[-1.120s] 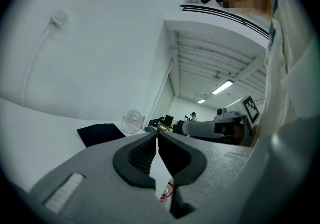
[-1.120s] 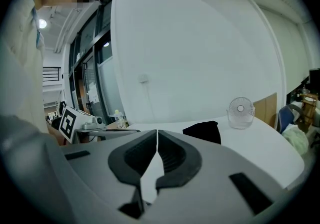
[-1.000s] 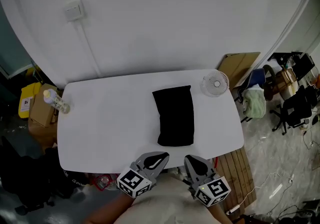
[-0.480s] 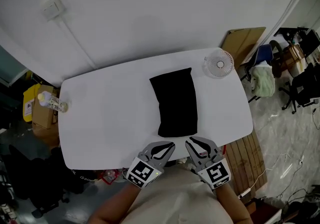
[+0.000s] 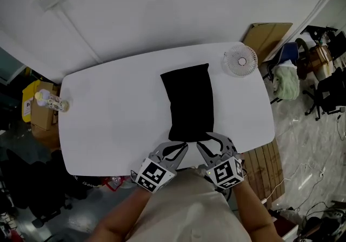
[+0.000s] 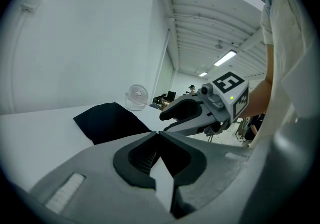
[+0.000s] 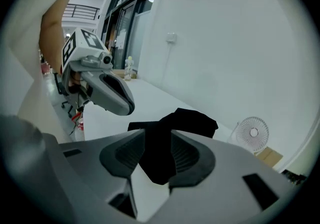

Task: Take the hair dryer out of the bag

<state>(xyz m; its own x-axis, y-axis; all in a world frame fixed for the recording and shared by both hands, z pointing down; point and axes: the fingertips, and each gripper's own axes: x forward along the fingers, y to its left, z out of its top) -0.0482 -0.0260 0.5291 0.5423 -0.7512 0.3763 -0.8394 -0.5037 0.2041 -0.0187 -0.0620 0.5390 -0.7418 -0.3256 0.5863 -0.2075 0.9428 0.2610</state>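
**Head view**
- Table point(image 5: 108, 122): white, and it carries everything listed here.
- Bag point(image 5: 189, 100): black and flat, lying on the table with its long side running away from you. The hair dryer cannot be seen in any view.
- Fan point(image 5: 241, 61): small and white, beyond the bag's far right corner.
- Bottle point(image 5: 51, 103): well to the left of the bag, at the table's edge.
- Your left gripper point(image 5: 183, 148): just short of the bag's near edge, toward its left corner.
- Your right gripper point(image 5: 210, 141): at the bag's near edge, toward its right corner.

**Left gripper view**
- Left gripper point(image 6: 158, 134): its jaws are pressed together with nothing between them.
- Bag point(image 6: 110, 123): just ahead of the tips and apart from them.
- Right gripper point(image 6: 165, 122): to the right of the bag's near corner.
- Fan point(image 6: 136, 96): behind the bag.

**Right gripper view**
- Right gripper point(image 7: 157, 135): its jaws are spread and have just been opening. The bag point(image 7: 192, 120) shows dark in the gap, and the pads are not pressing on it. Whether cloth sits between them or only lies beyond, you cannot tell.
- Left gripper point(image 7: 125, 105): to the left of the bag.
- Fan point(image 7: 252, 133): past the bag, on its right.
- Bottle point(image 7: 129, 67): far off to the bag's left.
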